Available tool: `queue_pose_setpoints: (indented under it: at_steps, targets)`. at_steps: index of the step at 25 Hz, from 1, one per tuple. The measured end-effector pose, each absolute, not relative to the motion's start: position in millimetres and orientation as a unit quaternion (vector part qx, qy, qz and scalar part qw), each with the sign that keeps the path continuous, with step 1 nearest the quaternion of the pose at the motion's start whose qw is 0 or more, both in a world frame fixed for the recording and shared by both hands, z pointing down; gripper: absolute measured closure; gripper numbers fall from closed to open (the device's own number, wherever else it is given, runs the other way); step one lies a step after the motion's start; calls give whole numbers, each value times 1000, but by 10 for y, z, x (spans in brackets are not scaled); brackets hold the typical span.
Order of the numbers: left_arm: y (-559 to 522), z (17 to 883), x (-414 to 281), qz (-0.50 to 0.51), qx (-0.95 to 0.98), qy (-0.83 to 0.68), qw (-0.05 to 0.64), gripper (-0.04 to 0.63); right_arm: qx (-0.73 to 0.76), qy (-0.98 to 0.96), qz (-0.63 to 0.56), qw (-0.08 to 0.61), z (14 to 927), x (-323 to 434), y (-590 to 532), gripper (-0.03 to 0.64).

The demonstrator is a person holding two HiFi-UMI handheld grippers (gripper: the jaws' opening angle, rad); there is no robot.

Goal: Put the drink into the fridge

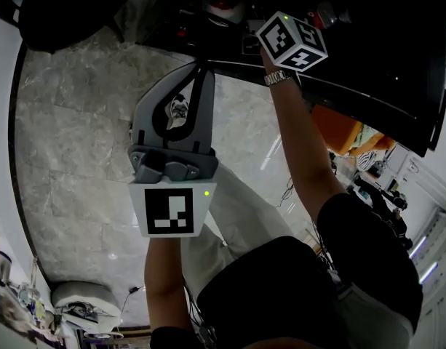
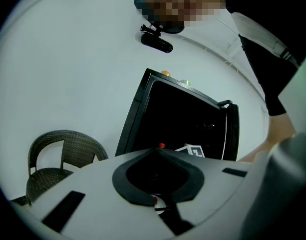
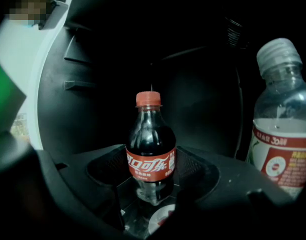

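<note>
Dark, ribbed pads of the right gripper (image 3: 150, 160) press from both sides on the label of the cola bottle (image 3: 150, 151), so this gripper is clamped on it. Its plastic is clear, the cap and label are red, and the drink is almost black. The bottle stands upright inside the fridge (image 3: 202, 99), whose inside is so dark that only some moulded ledges on the left wall are visible. Whether the bottle base rests on a shelf is hard to tell. To the right is a clear water bottle (image 3: 282, 134), cut off by the edge. The left gripper (image 2: 160, 151), of smooth grey plastic, has its jaws together with nothing between them, outside the fridge and above the marble-like floor (image 1: 77, 122). A woven chair (image 2: 58, 149) stands by the wall.
</note>
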State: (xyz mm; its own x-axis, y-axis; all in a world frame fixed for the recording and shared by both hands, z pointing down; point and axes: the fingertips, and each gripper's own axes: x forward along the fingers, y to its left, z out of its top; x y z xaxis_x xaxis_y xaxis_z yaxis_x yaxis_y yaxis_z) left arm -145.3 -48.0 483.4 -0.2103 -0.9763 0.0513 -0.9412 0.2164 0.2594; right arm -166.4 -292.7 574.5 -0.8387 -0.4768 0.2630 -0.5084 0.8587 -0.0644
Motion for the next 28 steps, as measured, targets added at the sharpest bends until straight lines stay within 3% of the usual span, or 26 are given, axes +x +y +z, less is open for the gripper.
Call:
queue_pose_setpoints:
  at_steps: [20, 28]
  targets:
    - [-367, 4681, -1300, -96, 643, -752, 108, 586, 243, -952, 111, 151, 5757, -1197, -2309, 325]
    - [-253, 4626, -1096, -94, 678, -721, 108, 586, 263, -944, 114, 163, 5779, -774, -1779, 470]
